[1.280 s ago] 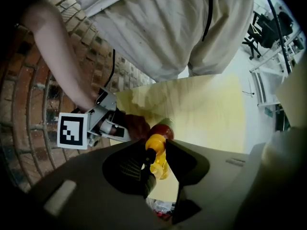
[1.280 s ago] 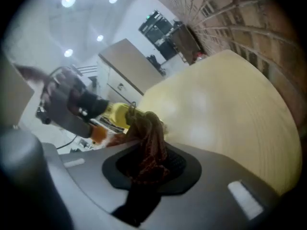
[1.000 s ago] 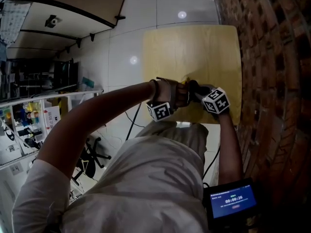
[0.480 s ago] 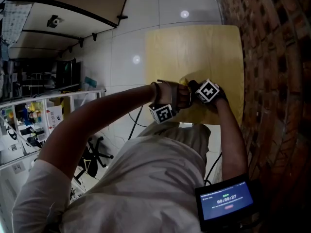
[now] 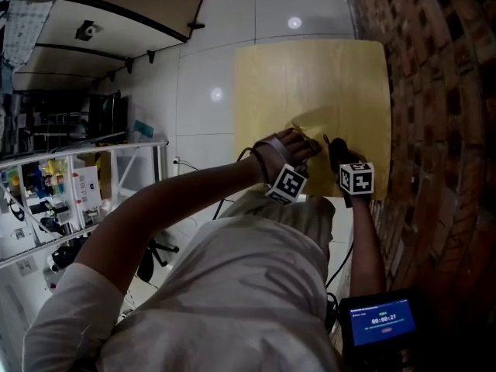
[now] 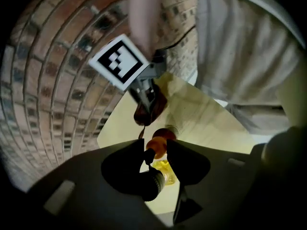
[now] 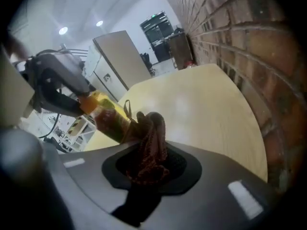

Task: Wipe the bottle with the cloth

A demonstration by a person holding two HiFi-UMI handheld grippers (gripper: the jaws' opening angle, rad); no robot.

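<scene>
Two at work: L hand-held gripper [image 6: 156,152] grips tilted bottle [image 7: 108,116] by its cap, jaws just eased wider. R hand-held gripper [image 7: 146,169] clenched on cloth [image 7: 151,143], touching bottle's low end. Desk [image 5: 310,76] open ahead; brick wall [image 5: 434,91] close on right.

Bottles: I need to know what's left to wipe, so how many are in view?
1 bottle: held at its cap in the left tongs, which just eased open slightly, above the table, cloth beside it. Others may be hidden.
</scene>
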